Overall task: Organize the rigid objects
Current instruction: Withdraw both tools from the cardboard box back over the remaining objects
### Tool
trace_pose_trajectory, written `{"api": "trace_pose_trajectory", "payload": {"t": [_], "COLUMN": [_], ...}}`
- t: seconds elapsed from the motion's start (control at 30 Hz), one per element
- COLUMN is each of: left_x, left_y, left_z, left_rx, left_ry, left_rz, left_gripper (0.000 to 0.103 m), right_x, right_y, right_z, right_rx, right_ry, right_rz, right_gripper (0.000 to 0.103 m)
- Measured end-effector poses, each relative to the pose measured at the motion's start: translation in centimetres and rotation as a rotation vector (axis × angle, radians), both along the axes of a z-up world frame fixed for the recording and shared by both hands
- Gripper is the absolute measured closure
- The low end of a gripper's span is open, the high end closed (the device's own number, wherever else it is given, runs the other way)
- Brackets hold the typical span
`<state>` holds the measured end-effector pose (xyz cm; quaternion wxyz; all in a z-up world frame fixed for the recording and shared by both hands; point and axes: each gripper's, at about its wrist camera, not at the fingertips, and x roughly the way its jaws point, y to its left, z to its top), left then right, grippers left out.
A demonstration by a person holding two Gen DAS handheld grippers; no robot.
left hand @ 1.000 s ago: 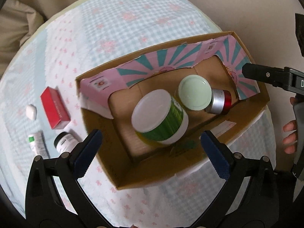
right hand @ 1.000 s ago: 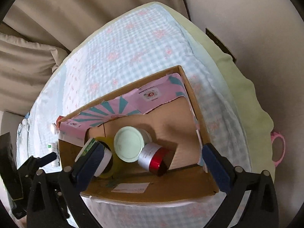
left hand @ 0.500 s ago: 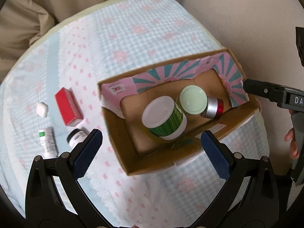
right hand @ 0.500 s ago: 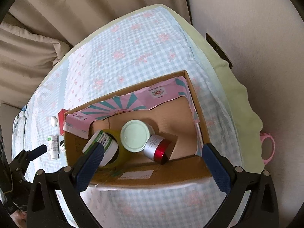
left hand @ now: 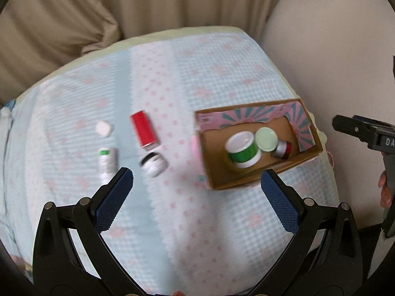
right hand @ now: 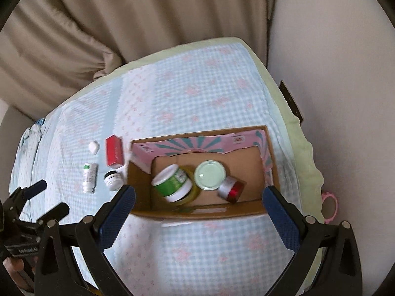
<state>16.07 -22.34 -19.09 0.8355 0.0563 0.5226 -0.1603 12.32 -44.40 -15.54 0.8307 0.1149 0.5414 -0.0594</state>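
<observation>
Cardboard box (right hand: 197, 211) sits at the right of the checked cloth (left hand: 209, 74) and already holds three items: a green-banded tub (right hand: 172, 183), a pale green-lidded jar (right hand: 209, 175) and a red-and-silver jar (right hand: 230, 188) on its side. Four items lie loose to its left: red carton (left hand: 144, 128), black-capped jar (left hand: 153, 164), white tube (left hand: 107, 161), white cap (left hand: 105, 128). Judged: sorting is partly done. Left gripper (left hand: 197, 197) and right gripper (right hand: 200, 209) both hang empty, jaws spread wide. Only the right view shows a pink ring (right hand: 329, 208) beyond the table edge.
</observation>
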Motion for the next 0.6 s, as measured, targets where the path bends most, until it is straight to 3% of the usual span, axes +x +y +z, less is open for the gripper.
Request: {"api": "trace_pose_trajectory", "payload": {"t": [0.3, 0.6], "left_x": [-1.4, -1.1], "left_y": [10.5, 20.1], "left_z": [3.6, 4.2], "left_rx": [-0.043, -0.059], "left_ry": [-0.034, -0.040], "left_rz": [0.093, 0.135], "left_gripper": [0.000, 0.000], "right_x": [-1.3, -0.6], "right_y": [10.7, 21.4], "right_z": [4.3, 4.5], "right_rx": [-0.042, -0.097], "right_ry": [-0.059, -0.078], "right_rz": [0.092, 0.166], "right_gripper": [0.000, 0.000]}}
